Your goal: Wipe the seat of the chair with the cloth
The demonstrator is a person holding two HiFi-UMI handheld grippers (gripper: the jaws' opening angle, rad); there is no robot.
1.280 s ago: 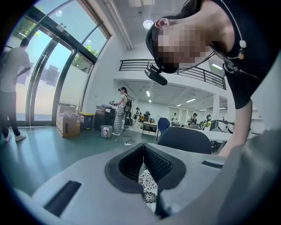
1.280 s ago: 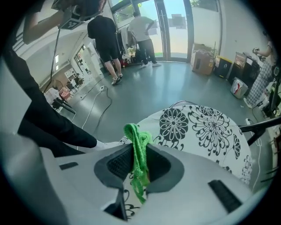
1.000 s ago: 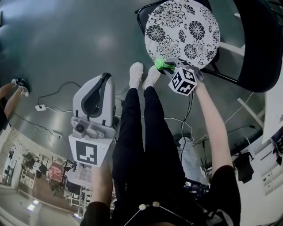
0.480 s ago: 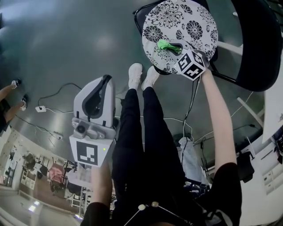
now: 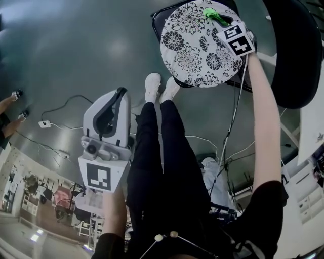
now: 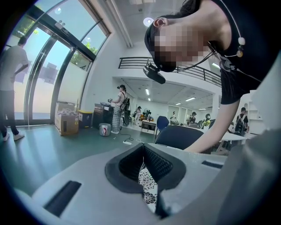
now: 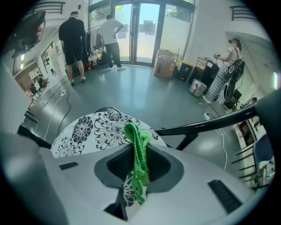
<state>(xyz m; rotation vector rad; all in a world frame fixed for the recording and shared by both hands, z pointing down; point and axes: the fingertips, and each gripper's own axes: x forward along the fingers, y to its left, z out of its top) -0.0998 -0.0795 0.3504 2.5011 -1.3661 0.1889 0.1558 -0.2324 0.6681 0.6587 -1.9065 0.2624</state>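
The chair's round seat [image 5: 195, 48] has a white cover with black flowers; it shows in the head view at top centre and in the right gripper view as the seat [image 7: 94, 127]. My right gripper [image 5: 223, 21] reaches over the seat's far side, shut on a green cloth [image 5: 213, 15]. The cloth [image 7: 138, 154] sticks up between the jaws and hangs down from them. My left gripper [image 5: 114, 109] is held low at my left side, away from the chair, jaws together with nothing in them; a strip of the flowered seat [image 6: 148, 186] shows past it.
The chair's dark backrest [image 5: 296, 50] rises at the right of the seat. My legs and white shoes [image 5: 154, 86] stand just in front of the chair. Cables [image 5: 55, 119] trail over the grey floor. Other people [image 7: 72, 37] stand far off by the glass doors.
My right gripper has carried the green cloth from the seat's near edge across to its far side. The left gripper has stayed where it was.
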